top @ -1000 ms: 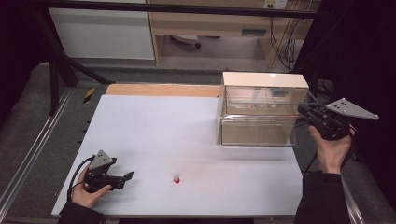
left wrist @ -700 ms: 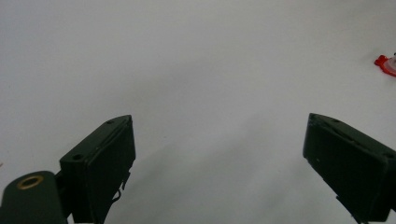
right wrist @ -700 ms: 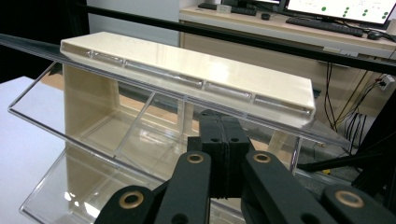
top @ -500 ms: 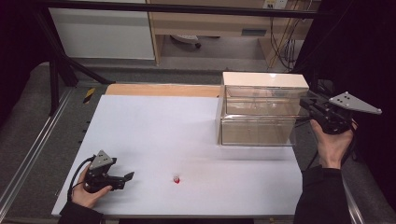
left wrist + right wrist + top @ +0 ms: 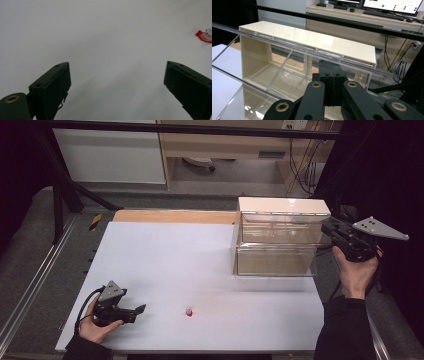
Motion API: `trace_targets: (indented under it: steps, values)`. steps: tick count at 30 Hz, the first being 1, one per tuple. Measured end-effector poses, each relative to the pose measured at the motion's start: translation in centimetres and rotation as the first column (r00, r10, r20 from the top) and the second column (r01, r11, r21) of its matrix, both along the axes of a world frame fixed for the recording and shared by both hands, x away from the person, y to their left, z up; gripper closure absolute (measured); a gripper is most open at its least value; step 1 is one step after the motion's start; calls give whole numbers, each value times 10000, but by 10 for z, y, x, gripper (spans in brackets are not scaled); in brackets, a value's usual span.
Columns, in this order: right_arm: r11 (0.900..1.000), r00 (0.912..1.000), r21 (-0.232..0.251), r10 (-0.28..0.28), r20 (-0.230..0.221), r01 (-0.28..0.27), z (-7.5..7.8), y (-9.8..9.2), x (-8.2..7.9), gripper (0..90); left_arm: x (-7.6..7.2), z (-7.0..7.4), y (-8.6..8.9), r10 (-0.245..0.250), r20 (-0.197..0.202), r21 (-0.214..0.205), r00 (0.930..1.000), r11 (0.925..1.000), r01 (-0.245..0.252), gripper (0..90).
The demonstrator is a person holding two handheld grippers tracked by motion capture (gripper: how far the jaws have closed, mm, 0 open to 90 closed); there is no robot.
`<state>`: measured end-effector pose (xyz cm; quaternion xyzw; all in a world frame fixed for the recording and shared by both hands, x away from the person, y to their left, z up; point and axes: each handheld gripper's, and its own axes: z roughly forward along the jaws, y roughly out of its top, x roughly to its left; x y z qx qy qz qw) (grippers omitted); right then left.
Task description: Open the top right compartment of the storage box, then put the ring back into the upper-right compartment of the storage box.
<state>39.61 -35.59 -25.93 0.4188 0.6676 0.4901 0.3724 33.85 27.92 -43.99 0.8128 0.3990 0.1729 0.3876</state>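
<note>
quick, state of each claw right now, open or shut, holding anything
Left claw: open, nothing between the jaws, over the white table, small red piece lies apart from it.
Right claw: shut, jaws pressed together, holding nothing, at the clear box.

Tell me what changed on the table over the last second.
Very little: the right tongs, shut and empty, edged slightly toward the side of the clear box. The left tongs rest open in the same spot near the small red piece, which hasn't moved. Nothing was gripped or released.
</note>
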Motion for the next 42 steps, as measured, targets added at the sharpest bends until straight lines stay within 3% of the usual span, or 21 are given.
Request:
trace_targets:
  steps: [19, 31, 42]
  values:
    - [10000, 10000, -61, 6, -53, -6, 1, -1, -1, 900, -2, 17, -31, -206, 20, -38, 9998, 9998, 206, 87]
    - [9999, 9999, -77, 76, -130, -77, 1, 1, 1, 900, -1, 31, -65, -476, 7, 0, 9989, 9989, 476, 107]
    - [9998, 9998, -174, 107, -171, -110, 2, 3, 2, 900, 2, 34, -98, -894, -322, 20, 9955, 9960, 895, 148]
